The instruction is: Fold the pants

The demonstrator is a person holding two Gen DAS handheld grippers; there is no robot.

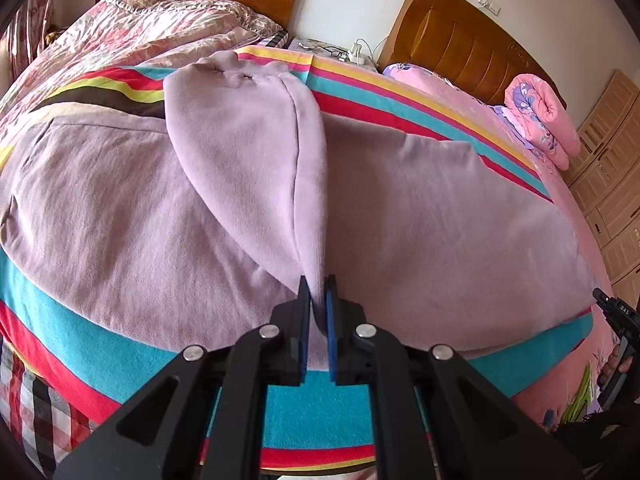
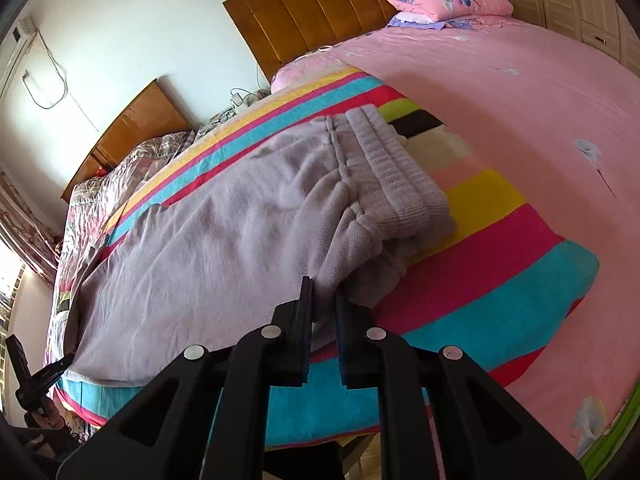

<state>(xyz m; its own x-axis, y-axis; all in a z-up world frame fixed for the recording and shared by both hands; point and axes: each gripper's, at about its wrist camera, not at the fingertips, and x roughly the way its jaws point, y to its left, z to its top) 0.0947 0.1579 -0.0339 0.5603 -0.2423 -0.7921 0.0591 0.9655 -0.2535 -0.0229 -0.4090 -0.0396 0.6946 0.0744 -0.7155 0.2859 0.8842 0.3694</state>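
Lilac sweatpants (image 1: pixel 420 216) lie spread across a striped blanket (image 1: pixel 132 344) on the bed. My left gripper (image 1: pixel 319 292) is shut on the near edge of the pants, with a lifted fold (image 1: pixel 248 160) of the cloth running away from the jaws. In the right wrist view the pants (image 2: pixel 208 248) lie lengthwise with the ribbed waistband (image 2: pixel 392 172) at the right. My right gripper (image 2: pixel 324 296) is shut on the near corner of the cloth below the waistband.
A rolled pink quilt (image 1: pixel 540 120) sits at the far right of the pink sheet (image 2: pixel 500 80). A floral quilt (image 1: pixel 132 20) lies on the left bed. Wooden headboards (image 2: pixel 316 12) and a nightstand with cables (image 1: pixel 340 54) stand behind. Cupboards (image 1: pixel 612 184) are at right.
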